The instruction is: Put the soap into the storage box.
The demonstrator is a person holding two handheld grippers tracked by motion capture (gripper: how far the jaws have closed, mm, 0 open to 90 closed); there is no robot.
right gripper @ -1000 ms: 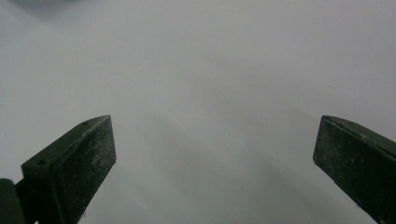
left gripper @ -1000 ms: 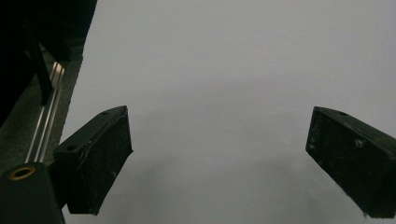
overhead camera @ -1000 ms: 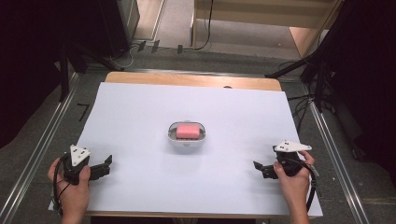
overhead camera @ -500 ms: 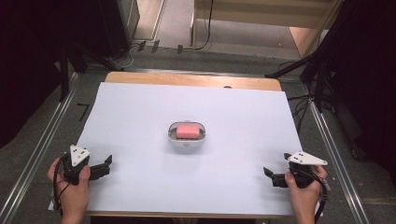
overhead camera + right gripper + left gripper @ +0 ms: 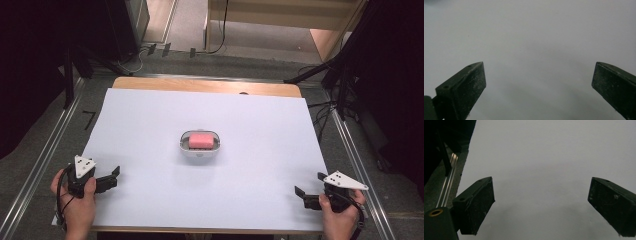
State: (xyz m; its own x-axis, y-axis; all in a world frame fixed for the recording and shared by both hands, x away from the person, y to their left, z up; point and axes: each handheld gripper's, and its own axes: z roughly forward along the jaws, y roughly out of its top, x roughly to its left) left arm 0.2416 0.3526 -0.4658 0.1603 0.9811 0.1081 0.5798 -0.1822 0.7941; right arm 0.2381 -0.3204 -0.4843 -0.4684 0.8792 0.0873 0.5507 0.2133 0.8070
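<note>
Inside the white dish (image 5: 199, 151), the pink block's (image 5: 201, 140) underside is hidden.

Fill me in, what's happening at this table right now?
A person holds the left gripper and the right gripper at the near corners of the white table, both open with nothing between the fingers. A pink block sits in a small white tray at the centre, untouched and well away from both.

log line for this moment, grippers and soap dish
left gripper: open, empty, near-left | right gripper: open, empty, near-right | pink soap: in white dish, table centre, untouched
</note>
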